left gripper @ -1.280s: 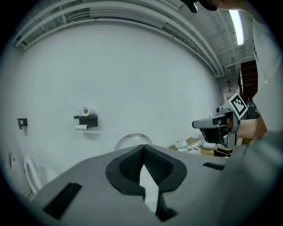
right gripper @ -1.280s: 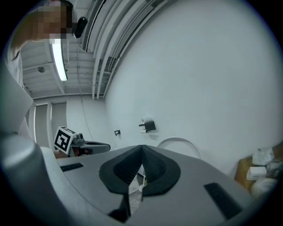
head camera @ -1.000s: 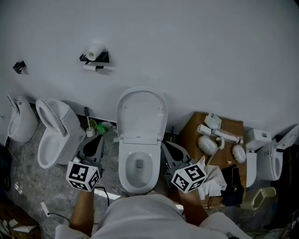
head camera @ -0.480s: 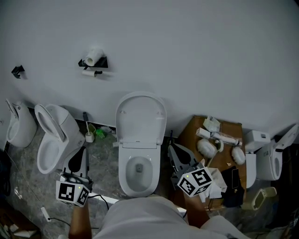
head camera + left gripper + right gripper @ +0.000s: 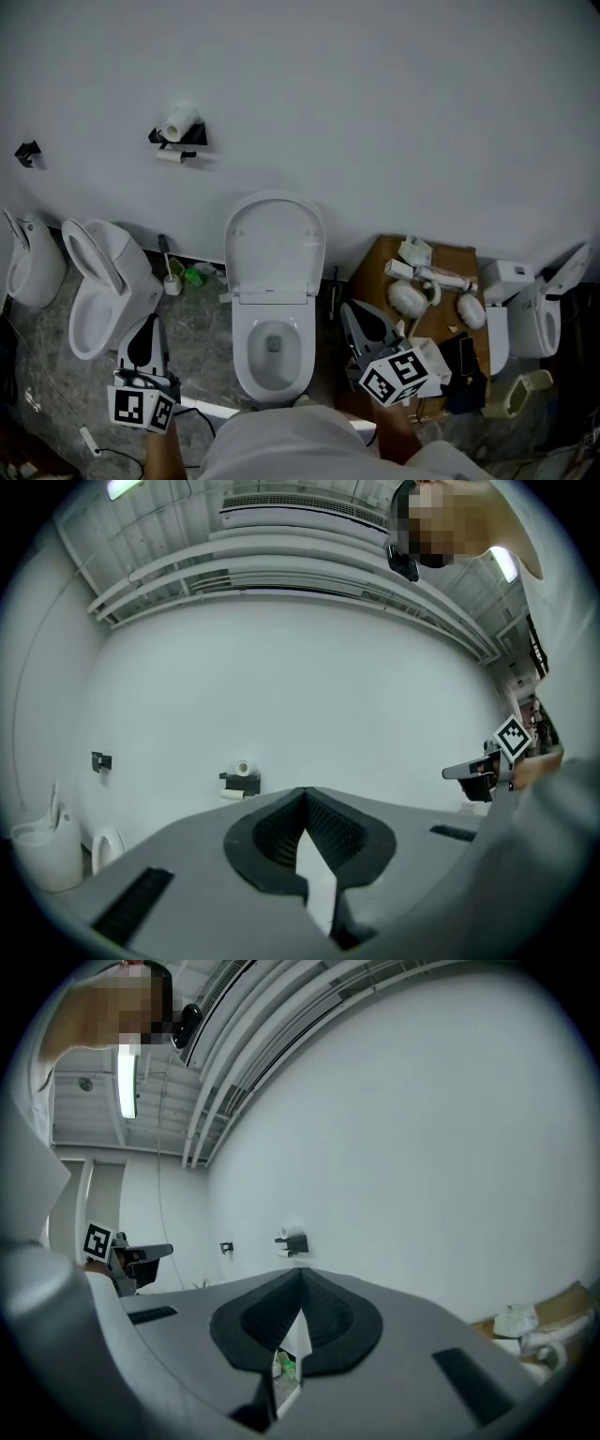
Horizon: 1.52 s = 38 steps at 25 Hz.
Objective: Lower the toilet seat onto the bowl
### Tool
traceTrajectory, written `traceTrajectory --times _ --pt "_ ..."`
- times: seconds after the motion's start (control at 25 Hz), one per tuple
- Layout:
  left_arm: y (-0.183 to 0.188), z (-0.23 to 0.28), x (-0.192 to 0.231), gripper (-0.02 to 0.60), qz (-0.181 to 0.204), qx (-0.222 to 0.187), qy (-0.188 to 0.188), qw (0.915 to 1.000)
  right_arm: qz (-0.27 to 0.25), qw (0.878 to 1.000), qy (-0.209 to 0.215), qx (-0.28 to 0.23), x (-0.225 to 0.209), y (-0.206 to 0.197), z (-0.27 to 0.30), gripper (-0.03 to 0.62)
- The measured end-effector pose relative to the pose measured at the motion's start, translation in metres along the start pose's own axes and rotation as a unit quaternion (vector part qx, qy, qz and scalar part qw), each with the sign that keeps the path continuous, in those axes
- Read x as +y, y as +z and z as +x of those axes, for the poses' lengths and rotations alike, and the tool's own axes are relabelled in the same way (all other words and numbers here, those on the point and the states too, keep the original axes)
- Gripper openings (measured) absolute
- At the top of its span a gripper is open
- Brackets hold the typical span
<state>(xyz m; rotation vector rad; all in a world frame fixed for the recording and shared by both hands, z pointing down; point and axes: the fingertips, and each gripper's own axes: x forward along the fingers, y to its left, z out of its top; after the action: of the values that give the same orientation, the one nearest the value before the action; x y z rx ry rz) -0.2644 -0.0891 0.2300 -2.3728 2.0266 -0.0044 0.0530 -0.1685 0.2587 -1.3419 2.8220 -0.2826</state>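
a plain white wall [image 5: 375, 112] fills the upper part of the head view, and a grey mottled floor [image 5: 202, 342] is seen below it. against the wall a white ceramic toilet bowl [image 5: 246, 367] is set in the middle, its rim uncovered. the white oval toilet seat [image 5: 274, 246] is raised, standing upright behind the bowl and leaning back toward the wall; it cannot be told apart from the lid. a second white toilet [image 5: 94, 305], its seat also up, is placed to the left, well apart from the first. to the right of the bowl a brown surface [image 5: 373, 274] is loaded with white odds and ends. a white paper roll on a black wall holder [image 5: 178, 127] is mounted high on the wall, up and left of the seat.

the left gripper [image 5: 143, 337] is held low beside the bowl's left flank, apart from it, between the two toilets. in the left gripper view its jaws are seen pressed together at the tips, with nothing pinched between them and only the wall beyond. the right gripper [image 5: 359, 321] is held at the bowl's right, in front of the brown surface, touching neither bowl nor seat. in the right gripper view its jaws are likewise closed tip to tip on nothing.
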Motion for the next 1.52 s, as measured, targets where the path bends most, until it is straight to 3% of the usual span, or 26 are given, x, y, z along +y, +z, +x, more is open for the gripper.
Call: traceTrajectory --times 0.2,0.48,1.52 --pt "0.011 0.0 -0.005 0.006 0.002 -0.015 -0.008 0.9999 0.019 1.0 0.006 0.009 0.01 -0.009 0.0 -0.003" --pt "0.006 -0.01 -0.009 0.006 -0.005 -0.01 -0.01 0.9999 -0.007 1.0 0.008 0.011 0.025 -0.009 -0.003 -0.003" --pt "-0.002 -0.025 -0.026 0.006 -0.019 -0.01 -0.06 0.998 -0.02 1.0 -0.015 0.008 0.053 -0.011 -0.028 -0.003"
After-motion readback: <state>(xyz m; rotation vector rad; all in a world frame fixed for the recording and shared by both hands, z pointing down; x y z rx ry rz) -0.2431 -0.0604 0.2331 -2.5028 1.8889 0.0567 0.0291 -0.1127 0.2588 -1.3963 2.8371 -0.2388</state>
